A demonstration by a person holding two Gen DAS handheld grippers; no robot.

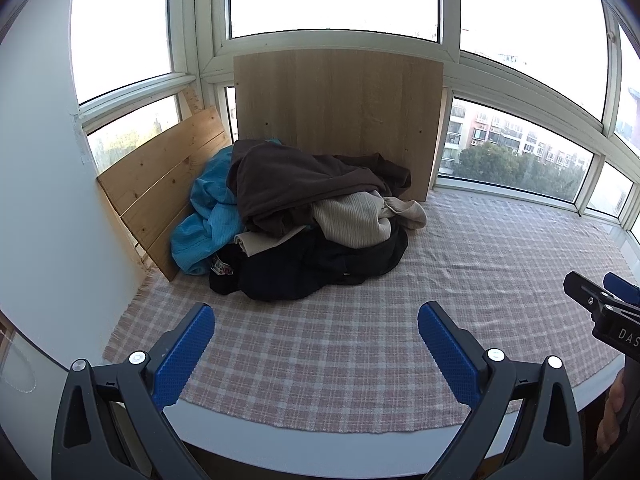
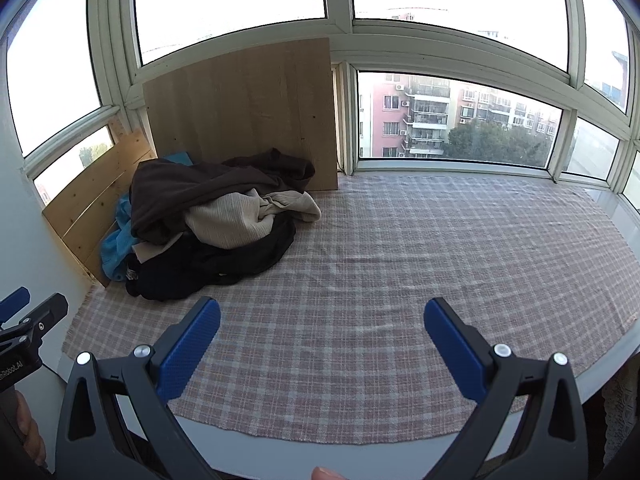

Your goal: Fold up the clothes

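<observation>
A heap of clothes (image 1: 308, 220) (image 2: 212, 224) lies at the back left of the checked cloth (image 1: 360, 340) (image 2: 400, 272). A dark brown garment (image 1: 288, 184) is on top, with a cream knit (image 1: 356, 220), a black garment (image 1: 304, 268) and a blue garment (image 1: 204, 216) under and beside it. My left gripper (image 1: 316, 316) hovers open over the cloth's near edge, short of the heap. My right gripper (image 2: 322, 310) is open too, nothing between its fingers, to the right of the heap. Each gripper shows at the other view's edge: the right gripper (image 1: 600, 304) and the left gripper (image 2: 28, 320).
A tall wooden board (image 1: 340, 120) (image 2: 244, 120) leans on the window behind the heap, and a slatted pine board (image 1: 164, 192) stands at the left wall. Windows ring the platform. A hand (image 1: 612, 412) holds the right gripper's handle.
</observation>
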